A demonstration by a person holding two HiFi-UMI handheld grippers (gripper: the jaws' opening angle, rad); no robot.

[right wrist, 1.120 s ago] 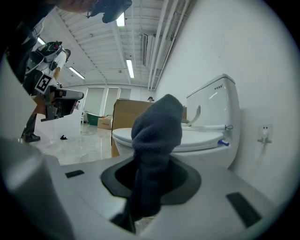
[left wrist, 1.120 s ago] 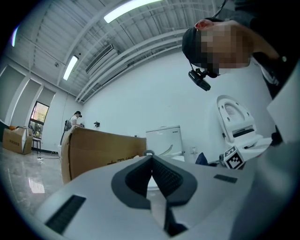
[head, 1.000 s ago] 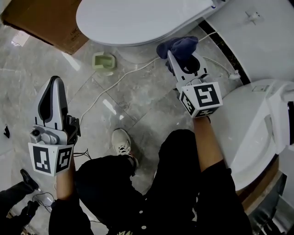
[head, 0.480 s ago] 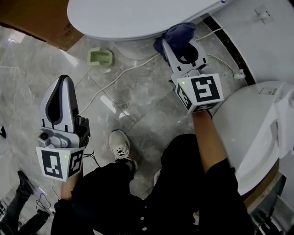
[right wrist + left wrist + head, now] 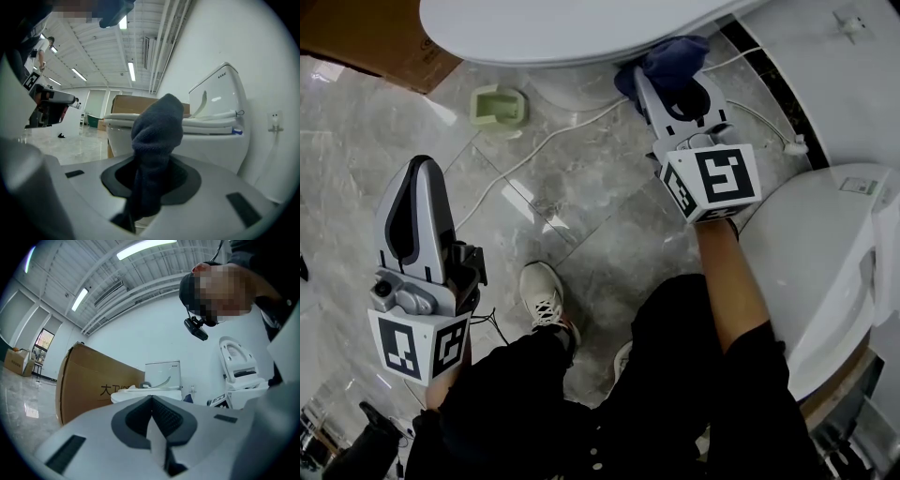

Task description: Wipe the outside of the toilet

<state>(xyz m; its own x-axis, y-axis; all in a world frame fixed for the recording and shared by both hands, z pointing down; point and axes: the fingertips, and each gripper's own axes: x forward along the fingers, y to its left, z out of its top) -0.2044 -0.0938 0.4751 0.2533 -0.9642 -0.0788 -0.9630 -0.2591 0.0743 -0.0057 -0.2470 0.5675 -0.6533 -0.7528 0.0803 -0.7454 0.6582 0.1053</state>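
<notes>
Floor tiles (image 5: 581, 206) of grey marble fill my head view. On them the toilet (image 5: 581, 28) stands at the top, its white lid closed, and the right gripper view has the bowl (image 5: 211, 140) close ahead. A brown cardboard box (image 5: 366, 37) stands just beside it on the left. A second white toilet (image 5: 806, 253) sits at the right edge, well apart from the first.

My right hand-held gripper (image 5: 675, 89) reaches forward under the rim, and its jaws are clamped on the dark blue cloth (image 5: 670, 61). In its own view the cloth (image 5: 157, 136) stands up out of the hand-held gripper (image 5: 152, 176), bunched in front of the bowl. It sits right up at the pedestal; I can't tell whether it touches.

My left hand-held gripper (image 5: 417, 178) hangs over bare floor, well apart from the toilet. In its own view the left hand-held gripper (image 5: 151, 401) has its jaws pressed together on nothing.

A white cable (image 5: 534, 155) runs across the tiles, near a small green thing (image 5: 499, 105) beside the pedestal.
</notes>
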